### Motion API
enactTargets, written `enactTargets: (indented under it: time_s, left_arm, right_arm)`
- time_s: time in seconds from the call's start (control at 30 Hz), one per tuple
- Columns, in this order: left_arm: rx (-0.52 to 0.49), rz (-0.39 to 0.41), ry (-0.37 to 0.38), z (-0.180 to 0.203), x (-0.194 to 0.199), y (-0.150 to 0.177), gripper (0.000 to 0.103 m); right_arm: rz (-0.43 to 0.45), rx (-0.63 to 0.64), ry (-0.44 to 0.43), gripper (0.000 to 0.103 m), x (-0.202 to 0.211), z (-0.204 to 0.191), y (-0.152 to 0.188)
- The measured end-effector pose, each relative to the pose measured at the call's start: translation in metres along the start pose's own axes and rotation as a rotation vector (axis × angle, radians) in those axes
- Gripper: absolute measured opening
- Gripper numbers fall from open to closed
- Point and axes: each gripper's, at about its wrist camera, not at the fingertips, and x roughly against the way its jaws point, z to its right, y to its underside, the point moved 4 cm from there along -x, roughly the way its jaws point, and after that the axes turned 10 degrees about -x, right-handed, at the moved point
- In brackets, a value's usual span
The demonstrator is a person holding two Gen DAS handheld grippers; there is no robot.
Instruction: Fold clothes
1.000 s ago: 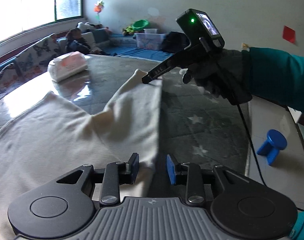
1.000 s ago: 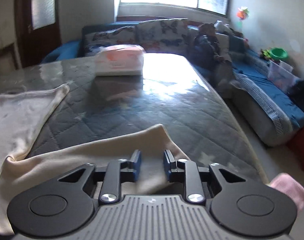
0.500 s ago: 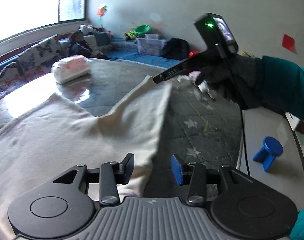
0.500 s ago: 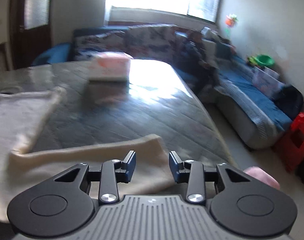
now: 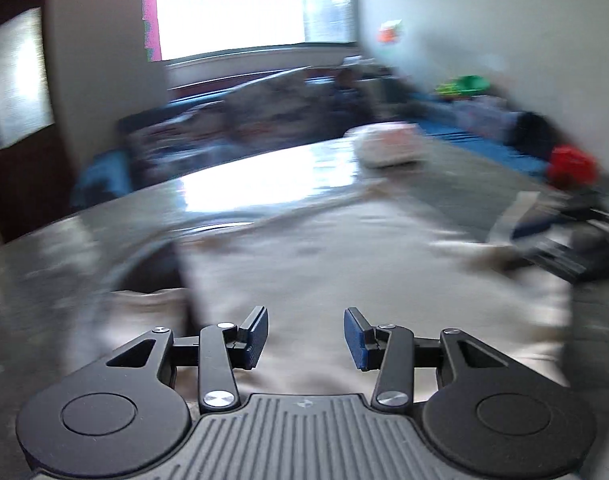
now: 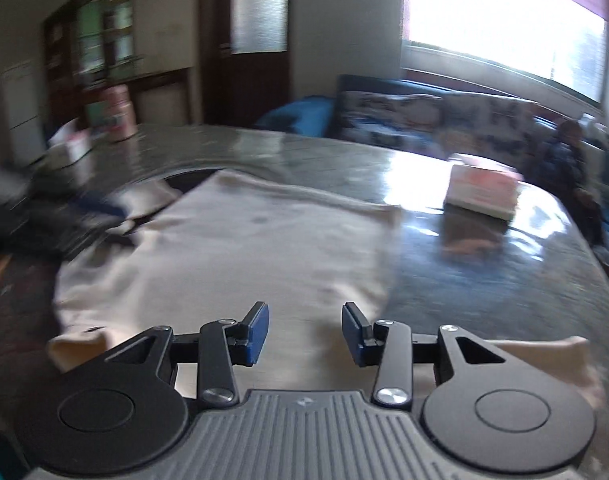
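Note:
A cream garment lies spread and partly folded on the grey quilted table. It also shows in the right wrist view. My left gripper is open and empty, just above the garment's near part. My right gripper is open and empty above the garment's near edge. The right gripper shows blurred at the right edge of the left wrist view. The left gripper shows blurred at the left edge of the right wrist view. Both views are motion-blurred.
A white and pink tissue pack lies on the far part of the table; it also shows in the left wrist view. A pink jar and small boxes stand at the far left. A sofa runs under the window.
Both grippers have opened wider and swung to the left, so both views now face the garment's body and the window. The sleeve fold they held lies released on the garment.

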Motion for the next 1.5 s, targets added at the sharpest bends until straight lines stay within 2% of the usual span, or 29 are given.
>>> enactTargets:
  time_s: [0.1,0.23,0.53,0.63,0.67,0.7,0.83,0.97,1.23,1.33,1.5]
  left_arm:
    - [0.037,-0.044,-0.076,-0.032,-0.023,0.004,0.044]
    - [0.095,-0.094,-0.114,-0.061,-0.052,0.007,0.043]
    - [0.124,-0.136,-0.156,-0.076,-0.087,0.011,0.039]
    - [0.119,-0.133,-0.180,-0.080,-0.090,0.011,0.022]
    - [0.130,-0.134,-0.187,-0.084,-0.089,0.012,0.013]
    - [0.148,-0.133,-0.193,-0.088,-0.088,0.013,0.011]
    - [0.241,-0.111,-0.247,-0.114,-0.066,0.026,0.010]
    - [0.334,-0.058,-0.309,-0.140,-0.024,0.041,0.010]
    - [0.453,-0.001,-0.418,-0.169,0.056,0.087,0.009]
    - [0.483,-0.037,-0.436,-0.176,0.063,0.109,0.009]
    - [0.487,-0.042,-0.444,-0.176,0.065,0.114,0.009]
  right_arm:
    - [-0.024,0.020,-0.032,0.041,-0.008,-0.017,0.003]
    - [-0.054,0.020,-0.059,0.041,-0.019,-0.030,0.009]
    - [-0.092,0.018,-0.082,0.041,-0.029,-0.038,0.016]
    - [-0.096,0.021,-0.078,0.041,-0.030,-0.038,0.015]
    - [-0.096,0.022,-0.077,0.041,-0.030,-0.038,0.015]
    - [-0.096,0.023,-0.075,0.041,-0.030,-0.038,0.014]
    - [-0.090,0.023,-0.068,0.042,-0.027,-0.038,0.013]
    - [-0.087,0.030,-0.062,0.042,-0.025,-0.039,0.013]
    - [-0.088,0.054,-0.052,0.042,-0.019,-0.045,0.015]
    - [-0.090,0.068,-0.049,0.042,-0.017,-0.049,0.016]
    - [-0.083,0.128,-0.077,0.042,-0.013,-0.068,0.010]
